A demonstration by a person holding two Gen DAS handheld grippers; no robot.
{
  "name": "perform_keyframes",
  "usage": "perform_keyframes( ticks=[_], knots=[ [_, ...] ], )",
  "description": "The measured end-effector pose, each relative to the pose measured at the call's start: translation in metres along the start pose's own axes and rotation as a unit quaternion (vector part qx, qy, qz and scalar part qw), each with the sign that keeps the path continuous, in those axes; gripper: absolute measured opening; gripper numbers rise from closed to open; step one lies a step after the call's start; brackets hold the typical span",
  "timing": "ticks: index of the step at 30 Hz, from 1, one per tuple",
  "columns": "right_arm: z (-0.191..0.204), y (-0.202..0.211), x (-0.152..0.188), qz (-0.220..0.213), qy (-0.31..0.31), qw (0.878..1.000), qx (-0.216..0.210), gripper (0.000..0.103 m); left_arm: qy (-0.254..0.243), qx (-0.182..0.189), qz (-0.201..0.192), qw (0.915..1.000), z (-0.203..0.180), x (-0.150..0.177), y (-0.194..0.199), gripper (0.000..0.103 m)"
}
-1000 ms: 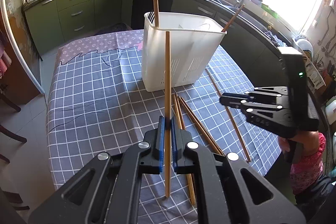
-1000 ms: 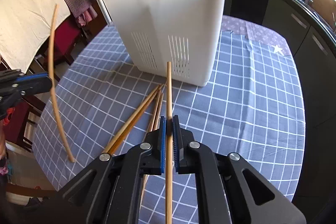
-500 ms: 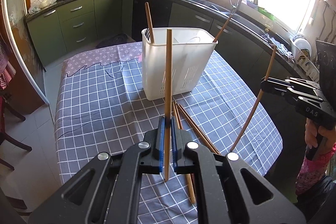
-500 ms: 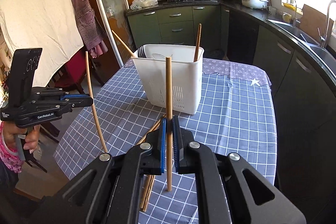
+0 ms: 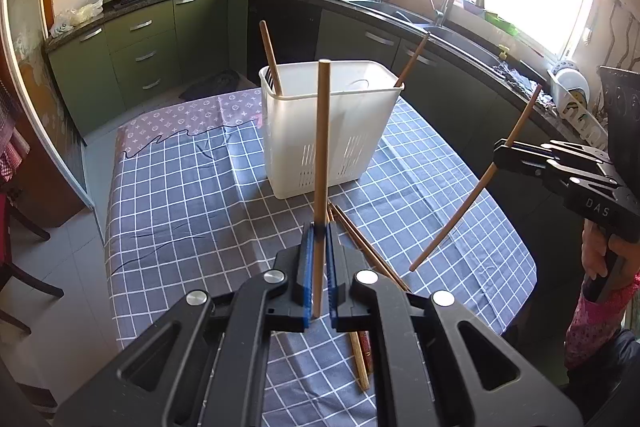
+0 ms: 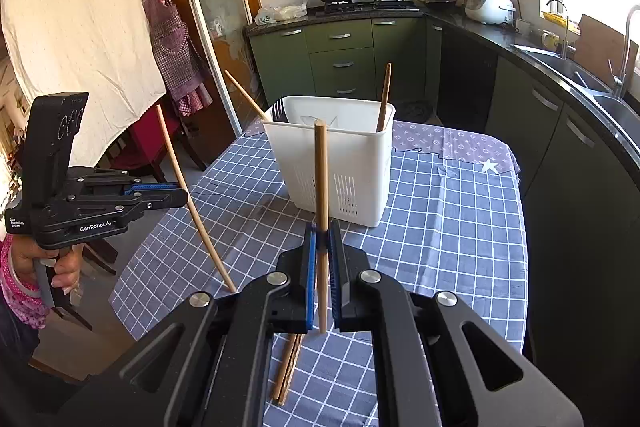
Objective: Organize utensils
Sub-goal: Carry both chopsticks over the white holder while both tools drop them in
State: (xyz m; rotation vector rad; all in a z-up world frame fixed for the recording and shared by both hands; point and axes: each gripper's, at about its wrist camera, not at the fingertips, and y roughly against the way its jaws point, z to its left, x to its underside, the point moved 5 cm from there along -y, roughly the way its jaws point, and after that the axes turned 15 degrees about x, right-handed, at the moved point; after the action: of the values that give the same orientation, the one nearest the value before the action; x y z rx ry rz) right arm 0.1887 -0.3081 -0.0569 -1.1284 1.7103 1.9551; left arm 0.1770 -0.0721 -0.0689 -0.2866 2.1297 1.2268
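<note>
My left gripper (image 5: pixel 319 231) is shut on a wooden chopstick (image 5: pixel 321 147), held upright above the table. My right gripper (image 6: pixel 321 231) is shut on another chopstick (image 6: pixel 321 179), also upright. Each gripper shows in the other's view: the right one (image 5: pixel 500 151) at right, the left one (image 6: pixel 184 193) at left. A white slotted utensil holder (image 5: pixel 328 131) stands at mid-table, also in the right wrist view (image 6: pixel 340 167), with two chopsticks (image 5: pixel 270 57) leaning inside. Several loose chopsticks (image 5: pixel 360 247) lie on the cloth below my grippers.
The table has a blue checked cloth (image 5: pixel 180 195). Green cabinets (image 5: pixel 136 55) and a dark counter with a sink (image 5: pixel 452 23) run behind and to the right. Chairs (image 6: pixel 132 155) stand by the table's left side.
Both grippers have lifted up and back from the table, each carrying its chopstick. The holder now looks smaller and farther away.
</note>
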Motion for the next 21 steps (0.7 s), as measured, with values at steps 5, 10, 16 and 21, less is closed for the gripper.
perform_keyframes(
  ticks=[5, 10, 16, 21],
  knots=[
    [0.0, 0.002, -0.008, -0.008, -0.002, 1.0, 0.002, 0.007, -0.003, 0.001, -0.005, 1.0, -0.002, -0.006, 0.0, 0.006],
    [0.001, 0.005, -0.018, -0.015, -0.002, 1.0, -0.001, 0.007, -0.006, 0.005, -0.009, 0.9999, -0.004, -0.014, 0.001, 0.006],
    [0.004, 0.017, -0.036, -0.033, 0.001, 0.999, -0.006, 0.007, -0.016, 0.012, -0.015, 0.9997, -0.012, -0.027, 0.006, 0.006],
    [0.006, 0.03, -0.058, -0.051, 0.008, 0.999, -0.006, 0.007, -0.026, 0.016, -0.027, 0.9992, -0.02, -0.047, 0.016, 0.006]
  ],
)
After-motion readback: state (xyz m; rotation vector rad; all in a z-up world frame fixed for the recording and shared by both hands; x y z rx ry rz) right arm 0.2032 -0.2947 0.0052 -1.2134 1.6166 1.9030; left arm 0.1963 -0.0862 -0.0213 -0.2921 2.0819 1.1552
